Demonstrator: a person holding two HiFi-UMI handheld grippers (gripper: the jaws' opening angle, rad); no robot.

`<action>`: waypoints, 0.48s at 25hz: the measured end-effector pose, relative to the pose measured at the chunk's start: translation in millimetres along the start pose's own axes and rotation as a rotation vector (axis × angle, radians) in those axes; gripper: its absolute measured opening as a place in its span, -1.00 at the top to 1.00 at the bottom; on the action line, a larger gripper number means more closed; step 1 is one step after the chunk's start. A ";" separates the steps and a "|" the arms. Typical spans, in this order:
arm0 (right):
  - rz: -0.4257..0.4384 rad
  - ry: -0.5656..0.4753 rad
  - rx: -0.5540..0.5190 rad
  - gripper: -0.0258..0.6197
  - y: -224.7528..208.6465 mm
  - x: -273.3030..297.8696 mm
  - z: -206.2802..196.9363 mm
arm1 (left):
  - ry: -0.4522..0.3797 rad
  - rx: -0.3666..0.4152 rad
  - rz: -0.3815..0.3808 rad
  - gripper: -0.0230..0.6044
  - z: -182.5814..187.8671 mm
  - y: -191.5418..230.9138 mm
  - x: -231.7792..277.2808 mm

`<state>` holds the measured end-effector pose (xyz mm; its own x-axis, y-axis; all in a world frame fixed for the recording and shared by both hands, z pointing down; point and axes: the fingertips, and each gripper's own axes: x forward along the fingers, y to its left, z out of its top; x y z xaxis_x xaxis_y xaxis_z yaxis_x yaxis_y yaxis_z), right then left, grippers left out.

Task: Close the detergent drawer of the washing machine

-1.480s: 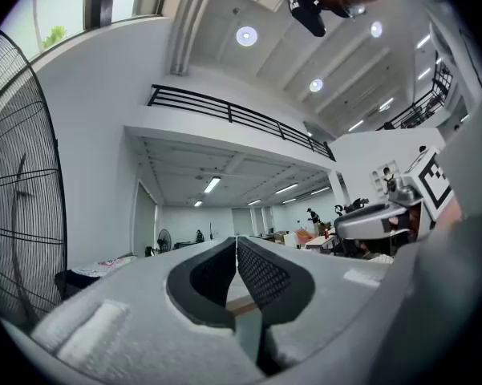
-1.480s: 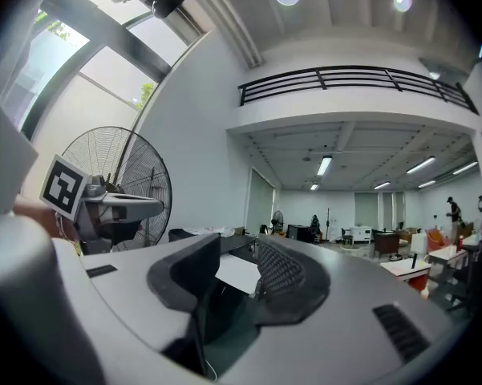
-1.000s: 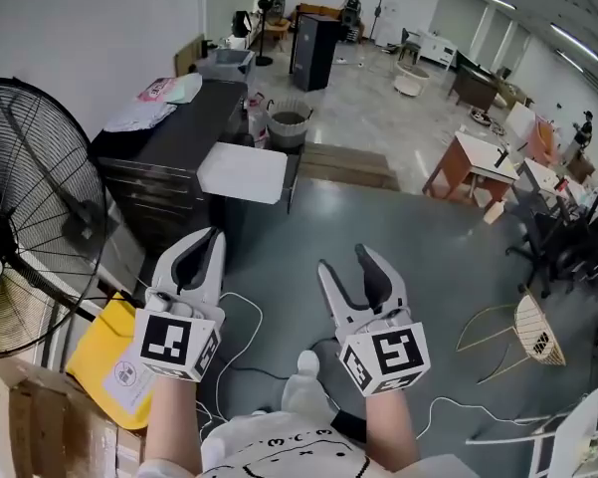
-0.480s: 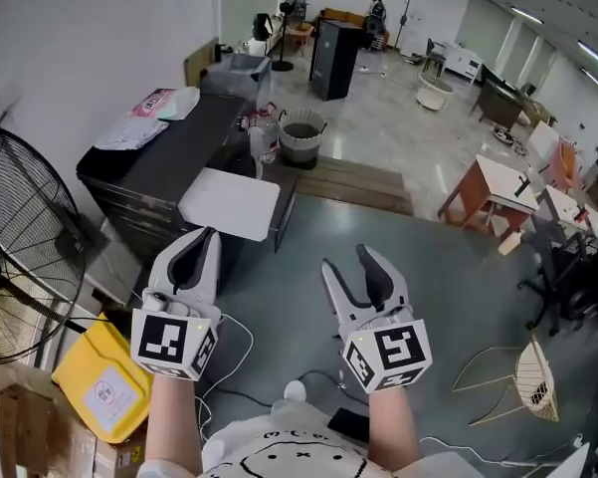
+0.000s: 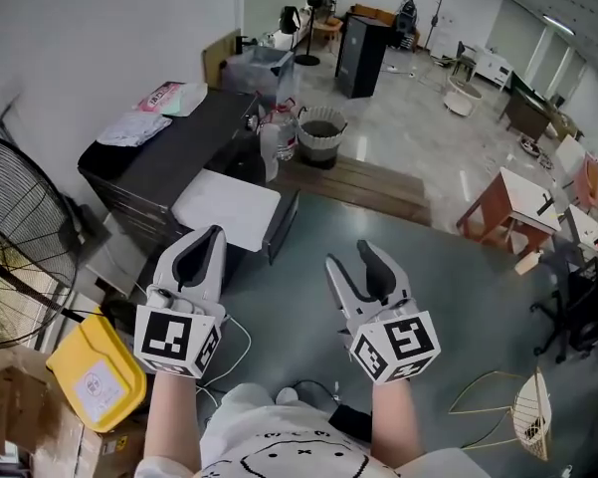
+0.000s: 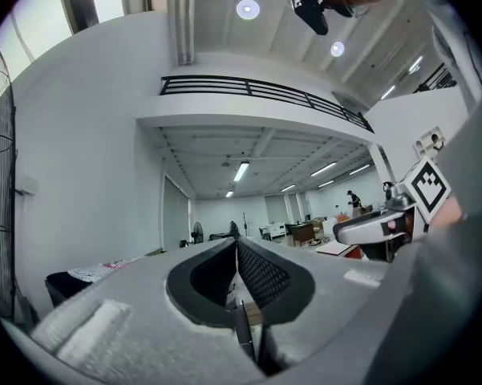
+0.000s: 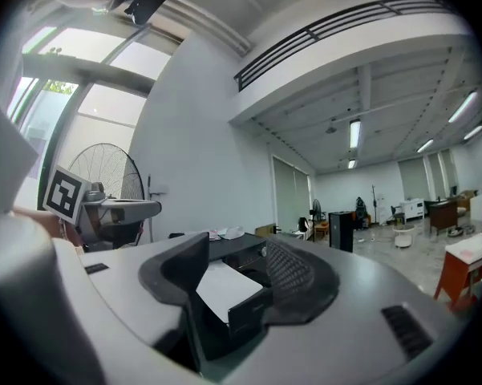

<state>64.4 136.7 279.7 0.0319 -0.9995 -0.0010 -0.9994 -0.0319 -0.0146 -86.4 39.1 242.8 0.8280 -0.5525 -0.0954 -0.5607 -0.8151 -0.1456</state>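
Observation:
The washing machine (image 5: 226, 207) has a white top and a dark front panel (image 5: 282, 225). It stands beside a black cabinet, ahead of both grippers, and I cannot make out its detergent drawer. My left gripper (image 5: 209, 235) is held level short of the machine's near edge, its jaws shut with nothing between them. My right gripper (image 5: 348, 257) hovers over the grey floor to the machine's right, open and empty. The right gripper view shows the machine (image 7: 224, 289) between the open fingers of my right gripper (image 7: 236, 255). In the left gripper view the tips of my left gripper (image 6: 236, 244) meet.
A black cabinet (image 5: 169, 157) with bags on top stands left of the machine. A large fan (image 5: 10, 267), a yellow canister (image 5: 95, 376) and a cardboard box (image 5: 20, 436) are at the near left. White cables (image 5: 239, 332) lie on the floor. A bin (image 5: 321, 127) and wooden platform (image 5: 358, 182) lie beyond.
Both grippers and the head view have moved forward, so the washing machine and cabinet sit closer and lower in view. The fan has slid left. Neither gripper's jaws changed.

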 end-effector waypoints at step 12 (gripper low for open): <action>0.063 0.142 0.383 0.32 -29.3 53.2 -80.6 | 0.050 -0.047 -0.006 0.87 -36.4 22.0 48.5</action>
<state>94.2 84.4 360.6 -0.0585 -0.9906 0.1239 -0.9206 0.0056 -0.3905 -58.7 -12.1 270.8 0.8310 -0.5544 -0.0450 -0.5560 -0.8252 -0.1000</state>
